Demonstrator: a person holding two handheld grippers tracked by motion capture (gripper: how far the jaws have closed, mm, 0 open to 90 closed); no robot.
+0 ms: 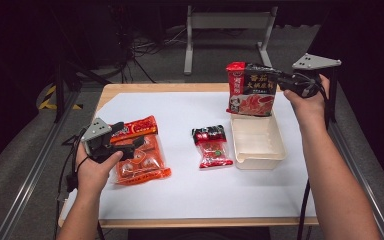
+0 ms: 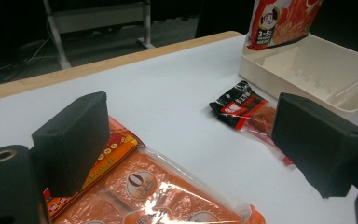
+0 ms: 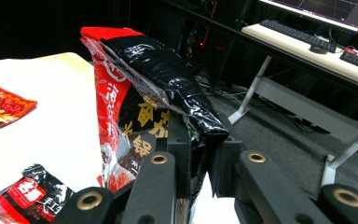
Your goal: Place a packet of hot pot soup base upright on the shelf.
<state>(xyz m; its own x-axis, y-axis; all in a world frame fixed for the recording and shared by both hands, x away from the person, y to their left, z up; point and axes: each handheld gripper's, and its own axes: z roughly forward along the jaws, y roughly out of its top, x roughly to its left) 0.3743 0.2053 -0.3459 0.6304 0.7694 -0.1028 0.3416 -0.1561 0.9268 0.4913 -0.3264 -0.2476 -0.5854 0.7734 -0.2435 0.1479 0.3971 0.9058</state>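
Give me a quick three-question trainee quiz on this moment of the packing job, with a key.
1. True or false: the right gripper is shut on the red-and-black packet.
2. What lies directly under the open left gripper? A) the white tray B) the orange packet C) the small red packet
3. Where does the held packet hang relative to the white tray?

Key:
1. True; its fingers pinch the packet's edge.
2. B, the orange packet; the small red packet lies apart, mid-table.
3. Above the tray's far end, lower edge near the rim.
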